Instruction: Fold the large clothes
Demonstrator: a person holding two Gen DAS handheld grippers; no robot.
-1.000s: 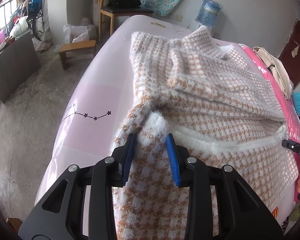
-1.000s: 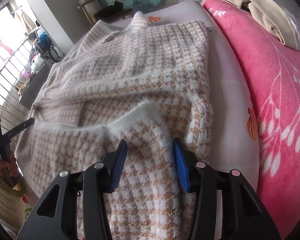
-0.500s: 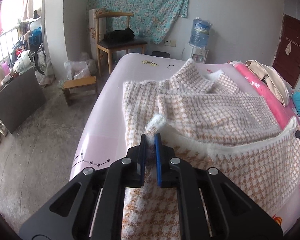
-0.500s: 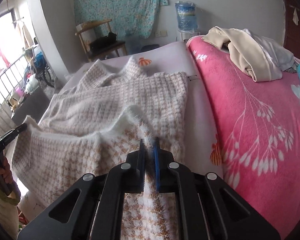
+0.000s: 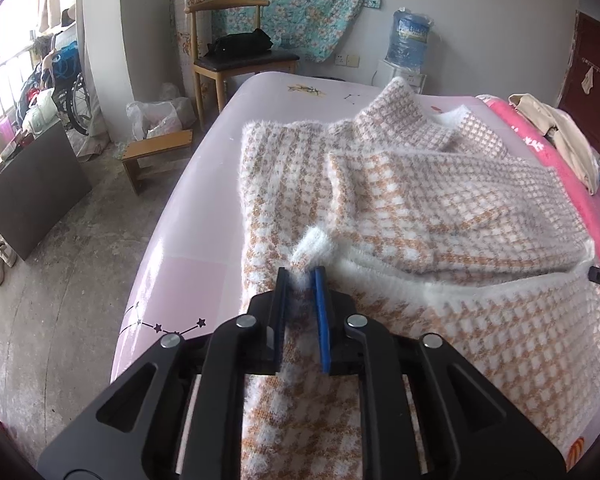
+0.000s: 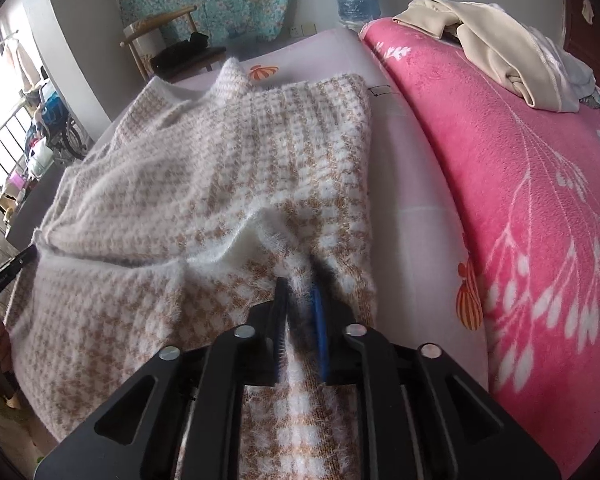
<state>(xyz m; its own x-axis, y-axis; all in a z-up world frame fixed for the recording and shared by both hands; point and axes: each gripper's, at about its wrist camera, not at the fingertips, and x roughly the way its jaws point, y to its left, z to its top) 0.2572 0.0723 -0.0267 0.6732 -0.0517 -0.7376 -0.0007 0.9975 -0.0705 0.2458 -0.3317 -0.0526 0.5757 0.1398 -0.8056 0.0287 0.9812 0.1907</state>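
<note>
A fluffy white-and-tan houndstooth sweater [image 5: 420,208] lies spread on the bed, sleeves folded across its body and collar at the far end. My left gripper [image 5: 300,276] pinches the white hem at the sweater's near left corner. Its jaws are opening, and a tuft of hem still stands up between the pads. In the right wrist view the same sweater [image 6: 220,168] rises in a ridge to my right gripper [image 6: 300,286]. That gripper holds the hem at the near right corner, and its jaws are opening too, with fabric filling the gap.
The pale pink sheet [image 5: 196,240] drops off to a concrete floor on the left. There stand a low wooden stool [image 5: 156,156] and a chair [image 5: 236,60]. A bright pink blanket [image 6: 520,200] with a heap of beige clothes [image 6: 492,44] borders the sweater on the right.
Both grippers went from open around the hem to shut on it, then loosened slightly. Both views have tipped up, so more of the room shows, and the hem corners are raised.
</note>
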